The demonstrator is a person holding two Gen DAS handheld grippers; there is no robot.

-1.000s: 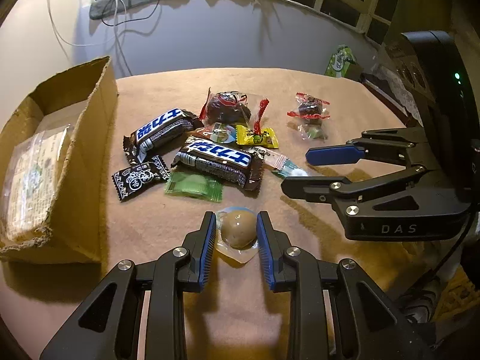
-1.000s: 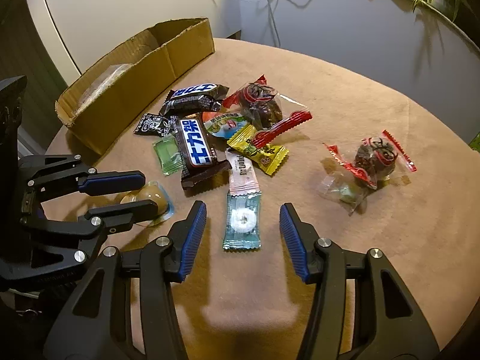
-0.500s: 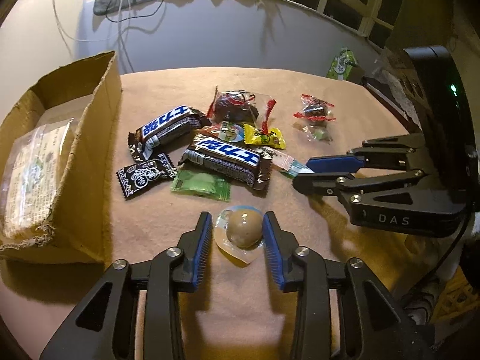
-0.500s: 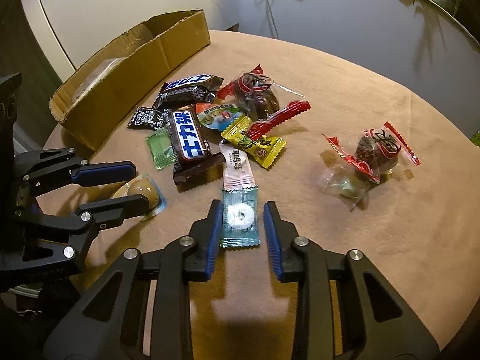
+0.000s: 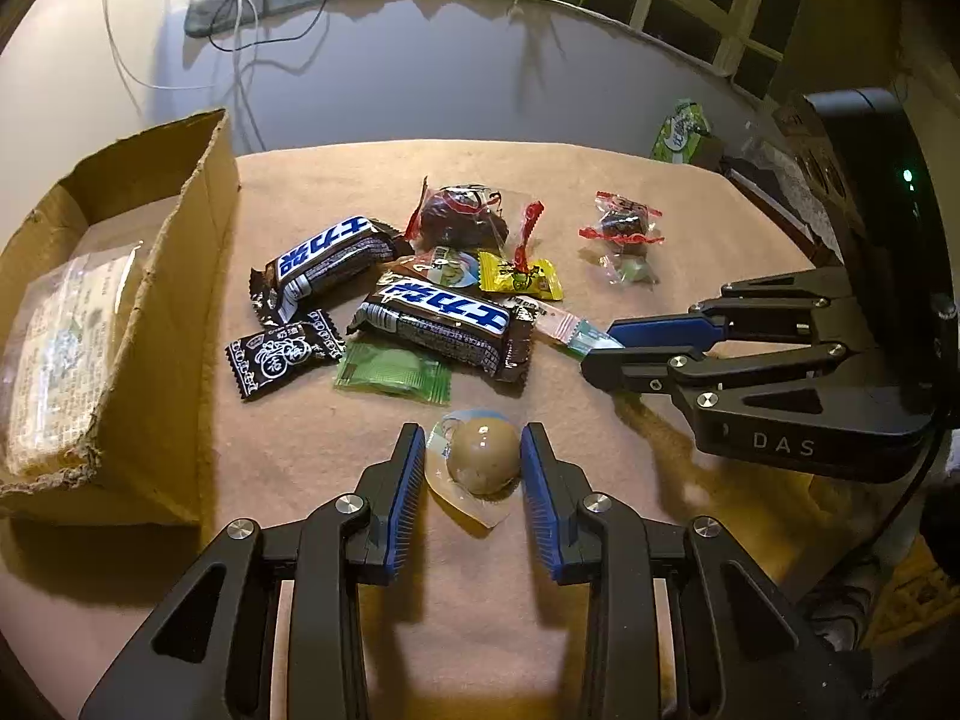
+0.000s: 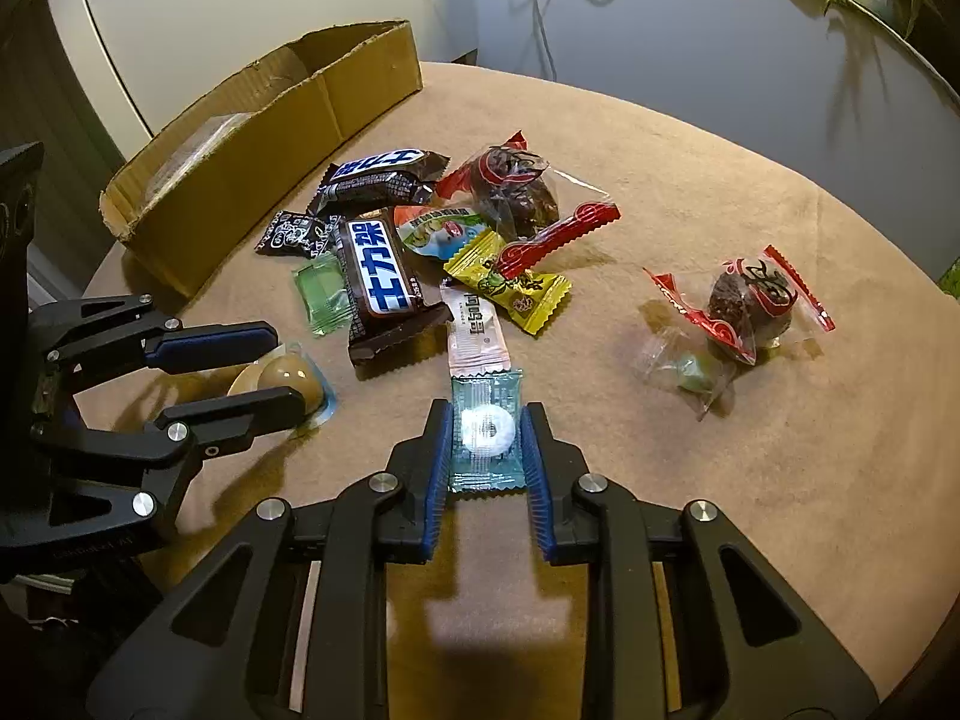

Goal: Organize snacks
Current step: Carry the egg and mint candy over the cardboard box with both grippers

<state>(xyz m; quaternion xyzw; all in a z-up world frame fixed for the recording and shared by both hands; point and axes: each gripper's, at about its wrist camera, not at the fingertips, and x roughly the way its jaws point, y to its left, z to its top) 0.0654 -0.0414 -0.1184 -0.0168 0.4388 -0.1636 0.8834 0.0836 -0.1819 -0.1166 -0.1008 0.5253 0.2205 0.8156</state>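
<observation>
A round counter [image 6: 690, 192] covered in tan cloth stands before a pale curved wall, with a torn brown cardboard box [image 5: 180, 276] at its left edge and a clear flat packet [image 5: 66, 354] lying inside it. A loose heap of wrapped snacks lies mid-counter: two dark brown chocolate bars with blue-and-white labels [image 5: 441, 327], a small black sweet wrapper [image 5: 282, 354], a translucent green candy packet [image 5: 393, 372] and a yellow sachet [image 5: 522, 276]. Well apart to the right lies a red-edged clear packet holding a dark ball [image 6: 750, 300]. The left gripper [image 5: 471, 465] is closing around a round brown candy in a clear blister [image 5: 483, 459]; its blue pads sit just beside the candy, and contact cannot be made out. The right gripper [image 6: 487, 438] is narrowing too, its pads pressed against both edges of a teal wrapper with a white ring mint [image 6: 487, 429], which rests on the cloth below the heap
</observation>
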